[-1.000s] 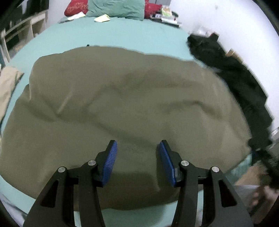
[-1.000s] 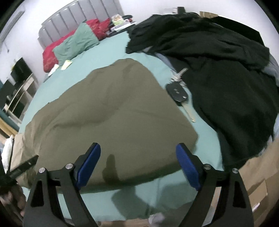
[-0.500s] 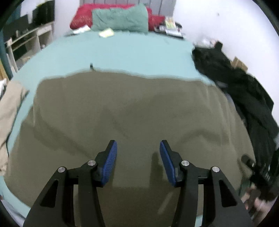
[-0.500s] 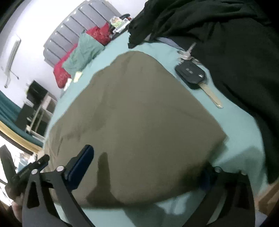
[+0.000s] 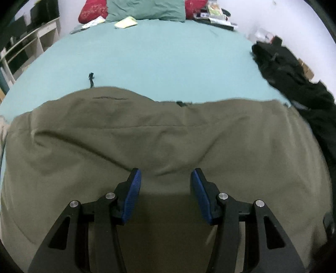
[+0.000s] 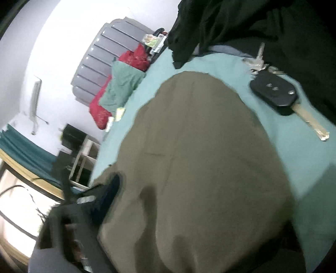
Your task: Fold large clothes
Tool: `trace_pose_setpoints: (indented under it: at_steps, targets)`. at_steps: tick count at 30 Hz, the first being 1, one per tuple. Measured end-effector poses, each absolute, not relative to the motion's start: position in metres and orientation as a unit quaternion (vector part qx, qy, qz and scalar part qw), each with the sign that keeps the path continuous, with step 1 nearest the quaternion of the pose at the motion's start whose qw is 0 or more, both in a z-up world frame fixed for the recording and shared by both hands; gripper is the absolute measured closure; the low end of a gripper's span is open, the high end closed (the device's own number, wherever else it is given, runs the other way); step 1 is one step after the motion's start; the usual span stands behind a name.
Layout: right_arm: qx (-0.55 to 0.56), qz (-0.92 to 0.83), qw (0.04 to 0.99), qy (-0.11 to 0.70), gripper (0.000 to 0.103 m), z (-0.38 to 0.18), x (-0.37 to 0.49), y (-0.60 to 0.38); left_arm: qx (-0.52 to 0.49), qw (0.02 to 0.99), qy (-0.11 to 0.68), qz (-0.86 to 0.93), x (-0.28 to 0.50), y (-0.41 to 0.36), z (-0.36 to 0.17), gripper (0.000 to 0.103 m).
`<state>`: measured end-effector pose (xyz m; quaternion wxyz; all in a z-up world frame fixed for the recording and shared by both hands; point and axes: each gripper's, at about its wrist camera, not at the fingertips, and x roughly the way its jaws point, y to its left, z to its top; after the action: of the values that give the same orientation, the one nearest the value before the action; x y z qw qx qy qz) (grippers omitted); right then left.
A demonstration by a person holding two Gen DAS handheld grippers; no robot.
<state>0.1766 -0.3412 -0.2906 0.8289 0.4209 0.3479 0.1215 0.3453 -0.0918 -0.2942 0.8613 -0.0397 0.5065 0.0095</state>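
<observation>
A large olive garment (image 5: 168, 136) lies spread on the teal bed sheet (image 5: 168, 52). My left gripper (image 5: 166, 189) hovers open over its near middle, with only flat cloth under the blue pads (image 5: 133, 195). In the right wrist view the same olive garment (image 6: 199, 147) bulges up and fills the space between the jaws of my right gripper (image 6: 199, 214). Those jaws are closing and still look wide apart. Its left finger (image 6: 109, 193) is blurred at the cloth's edge, and the right finger is hidden under the cloth.
A heap of black clothes (image 5: 294, 73) covers the bed's right side. A car key with a bunch of keys (image 6: 275, 92) lies on the sheet beside the garment. Pillows (image 5: 145, 8) and small items sit by the grey headboard (image 6: 109, 52). White shelves (image 5: 31, 42) stand left.
The left gripper slid across the garment, whose far edge now shows straight. The right gripper rolled and dropped onto the garment's near right corner, which now fills the space between its jaws.
</observation>
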Motion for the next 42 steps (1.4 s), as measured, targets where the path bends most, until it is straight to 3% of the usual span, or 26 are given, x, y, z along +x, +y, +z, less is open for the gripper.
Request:
trace_pose_setpoints:
  at_steps: [3,13,21,28,36,42]
  targets:
    - [0.435,0.118,0.822,0.348,0.073,-0.29,0.18,-0.341,-0.018,0.866,0.499,0.009,0.342,-0.098,-0.296,0.049]
    - [0.303,0.14,0.891,0.308,0.078,-0.203,0.189,-0.279,0.002,0.865,0.499,-0.048,0.336,-0.087,-0.274,0.049]
    - [0.204,0.145,0.919,0.306,0.079,-0.149,0.203,-0.205,-0.014,0.906,0.416,-0.07,0.301,0.014,-0.217,0.049]
    - [0.163,0.171,0.925,0.299,0.079,-0.125,0.209,-0.114,-0.074,0.856,0.506,-0.078,0.309,0.121,-0.254,0.049]
    - [0.102,0.234,0.913,0.319,0.084,-0.144,0.203,0.006,-0.141,0.88,0.452,-0.023,0.269,0.231,-0.225,0.049]
    - [0.06,0.279,0.872,0.397,0.088,-0.195,0.198,0.09,-0.204,0.872,0.444,-0.022,0.256,0.268,-0.229,0.049]
